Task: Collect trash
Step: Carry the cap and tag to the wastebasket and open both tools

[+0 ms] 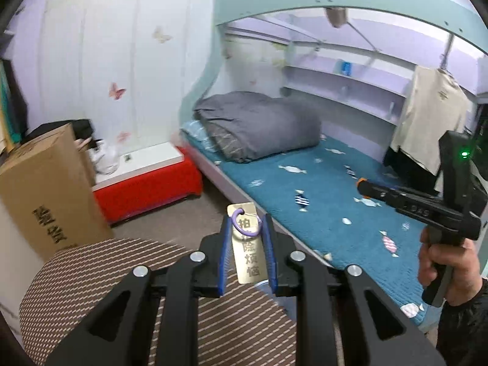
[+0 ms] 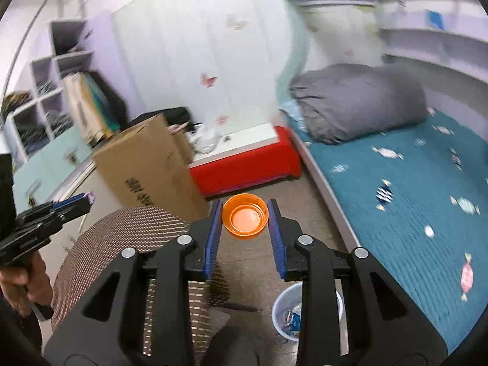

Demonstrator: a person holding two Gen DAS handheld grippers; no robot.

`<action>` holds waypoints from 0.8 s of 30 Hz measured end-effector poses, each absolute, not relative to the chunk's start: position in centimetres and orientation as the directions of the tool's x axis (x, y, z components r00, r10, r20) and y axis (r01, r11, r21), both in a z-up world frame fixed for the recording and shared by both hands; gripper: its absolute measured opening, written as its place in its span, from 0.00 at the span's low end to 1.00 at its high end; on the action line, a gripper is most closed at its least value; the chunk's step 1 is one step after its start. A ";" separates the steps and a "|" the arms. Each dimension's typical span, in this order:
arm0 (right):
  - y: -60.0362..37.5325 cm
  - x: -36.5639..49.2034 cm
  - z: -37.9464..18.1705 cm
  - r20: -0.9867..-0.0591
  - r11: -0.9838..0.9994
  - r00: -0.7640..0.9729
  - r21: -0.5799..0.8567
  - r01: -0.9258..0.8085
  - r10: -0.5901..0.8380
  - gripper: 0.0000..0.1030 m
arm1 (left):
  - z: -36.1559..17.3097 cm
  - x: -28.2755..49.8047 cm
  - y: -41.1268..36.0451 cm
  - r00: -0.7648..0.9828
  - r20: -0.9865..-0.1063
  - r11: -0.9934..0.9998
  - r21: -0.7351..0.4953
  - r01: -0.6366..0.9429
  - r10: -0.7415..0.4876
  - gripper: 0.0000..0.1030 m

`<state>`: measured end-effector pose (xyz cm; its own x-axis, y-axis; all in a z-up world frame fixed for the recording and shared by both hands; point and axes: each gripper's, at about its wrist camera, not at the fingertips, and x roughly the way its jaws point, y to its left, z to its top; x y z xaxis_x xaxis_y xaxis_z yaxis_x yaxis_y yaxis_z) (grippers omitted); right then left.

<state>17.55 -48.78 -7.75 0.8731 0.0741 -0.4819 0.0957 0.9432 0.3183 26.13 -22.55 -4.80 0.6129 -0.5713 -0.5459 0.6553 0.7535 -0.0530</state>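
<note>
In the left wrist view my left gripper [image 1: 246, 222] is shut on a gold tag [image 1: 245, 244] with printed characters and a purple ring, held upright above the floor. My right gripper [image 2: 245, 210] is shut on an orange bottle cap [image 2: 245, 216], its hollow side facing the camera. Below the right gripper, on the floor beside the bed, stands a pale blue trash bin [image 2: 282, 308] with scraps inside, partly hidden by the gripper's arm. The right gripper [image 1: 364, 187] also shows at the right of the left wrist view, over the bed, gripped by a hand [image 1: 448, 268].
A bunk bed with a teal candy-print sheet [image 1: 329, 195] and a folded grey quilt [image 1: 259, 122] fills the right. A round woven stool [image 2: 122, 244], a cardboard box [image 2: 149, 164] and a red bench [image 2: 244, 164] stand to the left. Cube shelves [image 2: 48, 91] line the far left wall.
</note>
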 end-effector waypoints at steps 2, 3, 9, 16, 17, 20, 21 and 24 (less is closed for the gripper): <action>-50.7 17.3 -8.6 -0.498 0.928 0.866 0.344 0.140 0.054 0.29 | -5.3 26.1 -24.6 0.580 -0.561 0.731 -0.067 0.679 -0.591 0.19; -51.3 17.2 -9.0 -0.506 0.922 0.861 0.354 0.157 0.047 0.29 | -5.7 26.2 -25.6 0.563 -0.571 0.720 -0.073 0.690 -0.597 0.19; -55.0 17.5 -12.9 -0.567 0.877 0.823 0.413 0.244 0.038 0.29 | -10.0 27.5 -31.5 0.462 -0.659 0.684 -0.110 0.721 -0.593 0.19; -56.9 19.7 -18.7 -0.638 0.836 0.765 0.467 0.288 0.093 0.29 | -16.2 29.9 -36.3 0.361 -0.773 0.680 -0.121 0.723 -0.522 0.19; -57.0 20.1 -19.6 -0.647 0.829 0.755 0.477 0.292 0.107 0.29 | -16.9 30.2 -36.6 0.351 -0.785 0.681 -0.120 0.722 -0.511 0.19; -57.2 21.3 -22.0 -0.674 0.813 0.726 0.495 0.306 0.136 0.29 | -19.7 31.2 -38.1 0.311 -0.825 0.685 -0.120 0.718 -0.471 0.19; -57.4 21.7 -22.9 -0.682 0.806 0.716 0.503 0.313 0.147 0.29 | -20.4 31.4 -38.4 0.302 -0.834 0.684 -0.118 0.720 -0.462 0.19; -57.5 22.5 -24.8 -0.700 0.790 0.694 0.518 0.328 0.170 0.29 | -22.4 32.2 -39.7 0.267 -0.862 0.678 -0.114 0.727 -0.430 0.19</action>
<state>22.52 -57.53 -24.79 0.6939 0.1703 -0.6996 0.3283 0.7899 0.5179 32.18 -39.72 -22.44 0.2666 -0.4303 -0.8624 0.7266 0.6776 -0.1135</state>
